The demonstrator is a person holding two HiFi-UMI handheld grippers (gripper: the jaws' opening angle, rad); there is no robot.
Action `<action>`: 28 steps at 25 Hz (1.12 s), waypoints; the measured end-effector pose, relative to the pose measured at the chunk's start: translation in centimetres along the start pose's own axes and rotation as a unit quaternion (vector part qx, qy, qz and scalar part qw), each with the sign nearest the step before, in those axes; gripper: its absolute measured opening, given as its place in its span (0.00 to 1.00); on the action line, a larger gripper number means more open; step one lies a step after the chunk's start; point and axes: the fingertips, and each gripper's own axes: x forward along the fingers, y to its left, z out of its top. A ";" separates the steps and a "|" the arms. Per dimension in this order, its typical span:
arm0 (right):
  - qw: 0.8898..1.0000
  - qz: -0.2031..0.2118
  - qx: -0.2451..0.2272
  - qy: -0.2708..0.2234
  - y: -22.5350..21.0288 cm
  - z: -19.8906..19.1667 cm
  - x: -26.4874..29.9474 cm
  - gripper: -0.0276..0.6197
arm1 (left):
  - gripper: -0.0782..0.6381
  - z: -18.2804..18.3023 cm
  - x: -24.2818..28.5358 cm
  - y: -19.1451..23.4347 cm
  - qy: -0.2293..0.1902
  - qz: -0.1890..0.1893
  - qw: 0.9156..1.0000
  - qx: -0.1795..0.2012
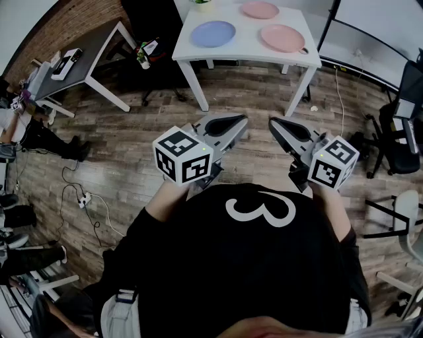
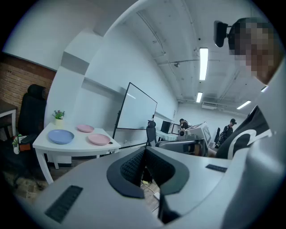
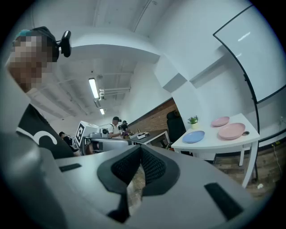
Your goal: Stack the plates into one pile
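Observation:
A white table (image 1: 246,49) stands ahead, across the wooden floor. On it lie a blue plate (image 1: 213,33) at the left and two pink plates, one at the back (image 1: 260,9) and one at the right (image 1: 282,37). None touches another. My left gripper (image 1: 242,121) and right gripper (image 1: 273,123) hover side by side in front of the person's chest, well short of the table, both shut and empty. The left gripper view shows the blue plate (image 2: 61,136) and pink plates (image 2: 98,139) far off. In the right gripper view the blue plate (image 3: 193,136) lies left of a pink plate (image 3: 231,131).
A small potted plant (image 2: 58,117) stands at the table's back edge. A second desk (image 1: 73,63) with gear is at the far left, black office chairs (image 1: 403,122) at the right. Cables and a power strip (image 1: 84,198) lie on the floor. People sit at the left.

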 end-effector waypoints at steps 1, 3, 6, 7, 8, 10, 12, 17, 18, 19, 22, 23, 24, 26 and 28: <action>1.000 0.000 -0.001 0.000 0.0 0.0 0.0 0.08 | 0.13 0.0 0.1 0.0 0.000 0.000 1.000 0.001; 1.000 0.001 -0.002 -0.001 -0.1 0.0 -0.1 0.08 | 0.13 0.0 0.3 -0.1 0.002 -0.001 1.000 0.003; 1.000 -0.002 0.001 -0.004 -0.3 -0.2 -0.4 0.08 | 0.13 -0.2 0.3 -0.2 0.005 0.000 1.000 0.004; 1.000 -0.002 0.002 -0.005 -0.4 -0.2 -0.4 0.08 | 0.13 -0.3 0.3 -0.1 0.006 0.001 1.000 0.003; 1.000 -0.002 0.004 -0.005 -0.4 -0.2 -0.3 0.08 | 0.13 -0.4 0.3 0.0 0.008 0.002 1.000 0.002; 1.000 0.000 0.005 -0.004 -0.4 -0.5 -0.3 0.08 | 0.13 -0.7 0.3 0.1 0.011 0.003 1.000 -0.002; 1.000 0.001 0.009 -0.002 -0.6 -0.8 -0.3 0.08 | 0.13 -1.0 0.5 0.2 0.013 0.003 1.000 -0.006; 1.000 -0.007 0.018 0.012 -1.8 -2.0 -0.2 0.08 | 0.13 -1.9 1.0 0.6 0.013 0.005 1.000 -0.013; 1.000 -0.008 0.018 0.016 -2.1 -2.2 0.0 0.08 | 0.13 -2.1 1.1 1.0 0.012 0.007 1.000 -0.017; 1.000 -0.009 0.017 0.019 -2.5 -2.4 0.1 0.08 | 0.13 -2.3 1.3 1.5 0.011 0.009 1.000 -0.021; 0.999 -0.010 0.021 0.023 -3.7 -2.8 0.6 0.08 | 0.13 -2.9 1.9 3.0 0.010 0.012 0.999 -0.040; 0.999 -0.011 0.023 0.025 -4.2 -2.7 1.1 0.08 | 0.13 -2.9 2.2 3.8 0.011 0.011 0.999 -0.045; 0.999 -0.012 0.023 0.028 -4.9 -2.6 1.7 0.08 | 0.13 -2.7 2.6 4.6 0.011 0.010 0.999 -0.048; 0.999 -0.015 0.024 0.035 -6.4 -2.2 3.2 0.08 | 0.13 -2.2 3.4 6.6 0.013 0.008 0.998 -0.053; 0.999 -0.016 0.030 0.042 -7.9 -2.1 4.4 0.08 | 0.13 -2.1 4.4 8.3 0.020 0.002 0.998 -0.059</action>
